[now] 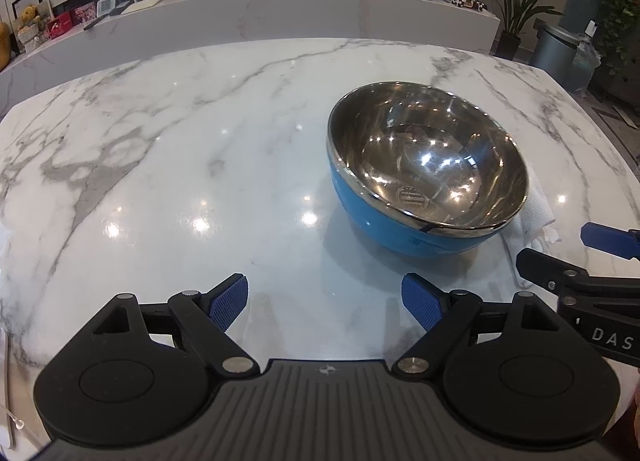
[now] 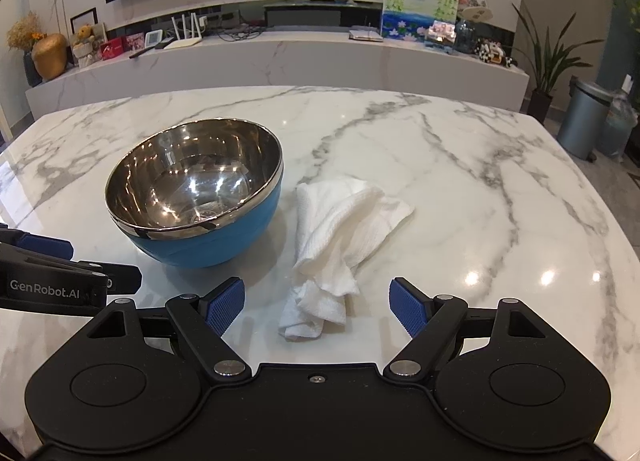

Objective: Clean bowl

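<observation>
A blue bowl [image 1: 424, 169] with a shiny steel inside stands upright on the marble table; it also shows in the right wrist view [image 2: 196, 193]. A crumpled white paper towel [image 2: 340, 237] lies just right of the bowl, and its edge shows in the left wrist view [image 1: 532, 217]. My left gripper [image 1: 324, 303] is open and empty, low over the table in front of the bowl and left of it. My right gripper [image 2: 318, 303] is open and empty, with the near end of the towel between its fingers' line.
The marble table [image 2: 480, 181] stretches wide to the left and right of the bowl. The right gripper's fingers [image 1: 560, 273] show at the left wrist view's right edge. A low marble sideboard [image 2: 280, 57] with small items stands beyond the table. A bin [image 2: 584, 117] stands far right.
</observation>
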`<state>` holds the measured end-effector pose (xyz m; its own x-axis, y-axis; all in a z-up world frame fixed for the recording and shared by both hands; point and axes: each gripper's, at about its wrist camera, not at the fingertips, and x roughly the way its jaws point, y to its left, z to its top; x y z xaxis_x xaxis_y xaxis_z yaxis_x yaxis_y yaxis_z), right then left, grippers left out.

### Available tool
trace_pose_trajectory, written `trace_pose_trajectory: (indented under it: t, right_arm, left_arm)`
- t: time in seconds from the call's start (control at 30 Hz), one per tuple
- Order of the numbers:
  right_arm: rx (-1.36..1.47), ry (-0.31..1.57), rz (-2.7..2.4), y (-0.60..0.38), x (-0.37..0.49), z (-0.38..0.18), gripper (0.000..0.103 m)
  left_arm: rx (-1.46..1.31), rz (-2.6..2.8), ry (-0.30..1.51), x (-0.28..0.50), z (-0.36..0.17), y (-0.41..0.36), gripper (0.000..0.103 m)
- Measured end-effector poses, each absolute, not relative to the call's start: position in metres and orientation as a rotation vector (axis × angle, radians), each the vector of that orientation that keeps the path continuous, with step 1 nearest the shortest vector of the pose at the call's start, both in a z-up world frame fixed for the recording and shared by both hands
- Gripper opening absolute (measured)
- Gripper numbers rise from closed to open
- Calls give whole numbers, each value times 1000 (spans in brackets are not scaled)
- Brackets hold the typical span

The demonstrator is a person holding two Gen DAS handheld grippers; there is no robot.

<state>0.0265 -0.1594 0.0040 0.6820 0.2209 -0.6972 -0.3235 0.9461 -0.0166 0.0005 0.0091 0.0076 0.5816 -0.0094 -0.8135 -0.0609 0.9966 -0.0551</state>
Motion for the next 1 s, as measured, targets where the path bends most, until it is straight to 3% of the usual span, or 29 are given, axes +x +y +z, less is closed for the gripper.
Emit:
trace_pose_trajectory:
  t: [0.4,0.7,0.87,1.0]
  right_arm:
    - [-152,739,302,-161,28,20,78]
    - [-160,766,311,-162,40,18,62]
    - [-159,800,325,-158,55,13,62]
    - [-142,840,330,-159,68,6,60]
  left_arm:
    - [-68,-36,938,1,31,0,84]
    - [-136,-88,911,15,49,9,84]
    - [-184,-86,934,33,51,21,84]
    - [-164,-96,976,52,45,25,75]
